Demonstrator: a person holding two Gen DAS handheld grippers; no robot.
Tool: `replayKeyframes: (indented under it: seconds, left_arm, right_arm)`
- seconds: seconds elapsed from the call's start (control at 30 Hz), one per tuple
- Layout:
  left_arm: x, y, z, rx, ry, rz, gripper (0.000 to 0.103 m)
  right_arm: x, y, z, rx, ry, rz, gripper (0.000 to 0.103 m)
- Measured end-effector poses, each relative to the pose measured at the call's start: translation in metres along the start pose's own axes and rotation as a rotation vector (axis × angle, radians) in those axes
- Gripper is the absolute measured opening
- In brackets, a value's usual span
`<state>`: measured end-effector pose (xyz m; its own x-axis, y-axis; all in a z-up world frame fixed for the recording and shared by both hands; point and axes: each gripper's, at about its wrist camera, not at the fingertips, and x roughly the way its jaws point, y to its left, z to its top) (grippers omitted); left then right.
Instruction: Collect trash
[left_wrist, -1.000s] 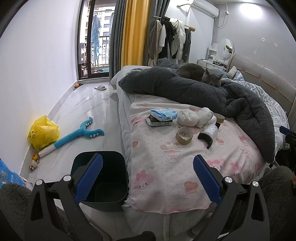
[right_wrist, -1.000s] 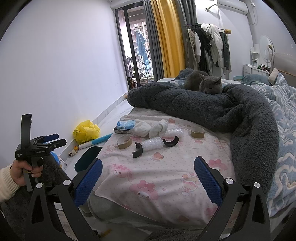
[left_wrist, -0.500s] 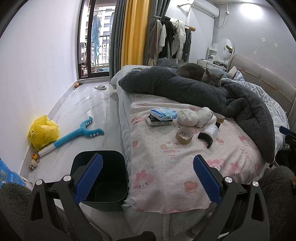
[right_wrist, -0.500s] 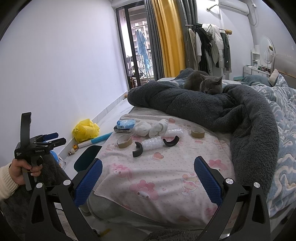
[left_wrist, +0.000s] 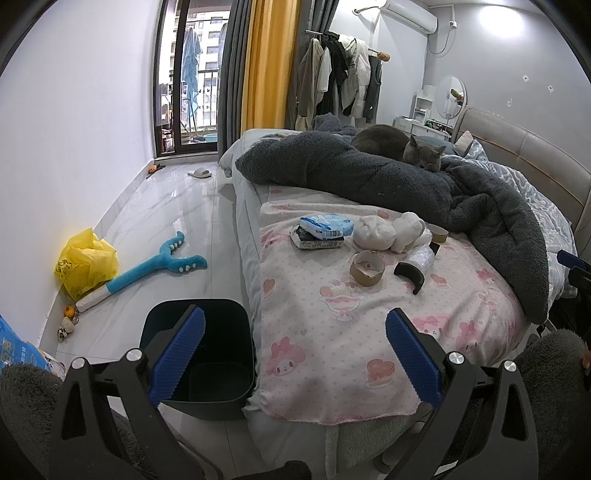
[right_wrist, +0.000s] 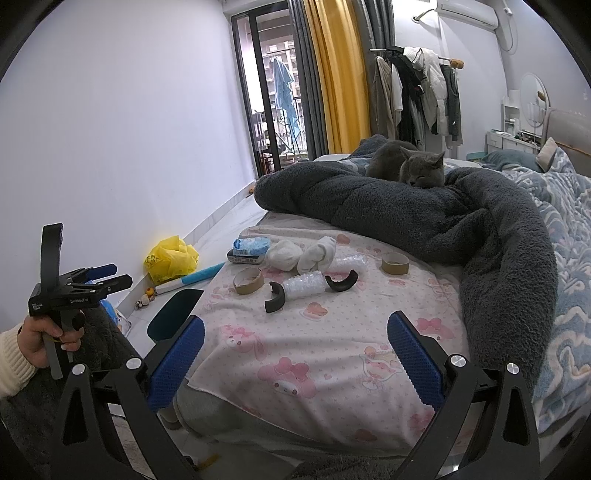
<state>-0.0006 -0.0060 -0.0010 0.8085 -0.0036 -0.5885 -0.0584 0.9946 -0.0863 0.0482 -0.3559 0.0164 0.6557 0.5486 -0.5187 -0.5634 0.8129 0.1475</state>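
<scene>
Nothing much has shifted over the last second: both tools hover where they were at the foot of the bed, and the litter on the pink sheet (left_wrist: 332, 332) lies untouched. Only the left tool (right_wrist: 107, 275), seen from the right one, has risen a touch in the person's hand (right_wrist: 40, 338).

From its own camera, the left tool (left_wrist: 293, 354) has its blue pads spread wide with nothing between them. Just ahead of its left finger, on the floor against the bed's edge, stands the dark bin (left_wrist: 207, 350). Ahead and slightly to its right on the sheet are a cardboard tape core (left_wrist: 366, 267), a roll of bubble wrap (left_wrist: 421, 257) with a curved black piece (left_wrist: 410, 275) at its near end, two white wads (left_wrist: 388, 232) and a blue packet (left_wrist: 327, 226) lying on a dark flat box (left_wrist: 317, 242). A second tape core (left_wrist: 437, 232) sits farther off, near the grey blanket (left_wrist: 369, 177).

The right tool (right_wrist: 295, 363) is also spread wide and empty. The same cluster lies ahead of it, left of centre, well beyond its fingertips.

Farther back, a grey cat (right_wrist: 406, 164) rests on the blanket. Off to the left tool's left, by the wall, a yellow bag (left_wrist: 86, 262) and a blue toy (left_wrist: 155, 266) lie on the floor.
</scene>
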Motion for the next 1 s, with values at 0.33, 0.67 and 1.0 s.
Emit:
replayKeyframes:
  seconds: [0.33, 0.67, 1.0]
  left_arm:
    - [0.003, -0.008, -0.008, 0.01, 0.008, -0.033, 0.1]
    - [0.008, -0.028, -0.008, 0.122, 0.03, -0.041, 0.1]
    - [0.019, -0.031, 0.004, 0.156, 0.048, -0.119, 0.097]
  right_arm:
    - [0.0, 0.001, 0.001, 0.0, 0.004, -0.009, 0.1]
    - [0.019, 0.009, 0.017, -0.003, 0.003, -0.018, 0.1]
    - [0.052, -0.012, 0.022, 0.031, 0.008, -0.118, 0.1]
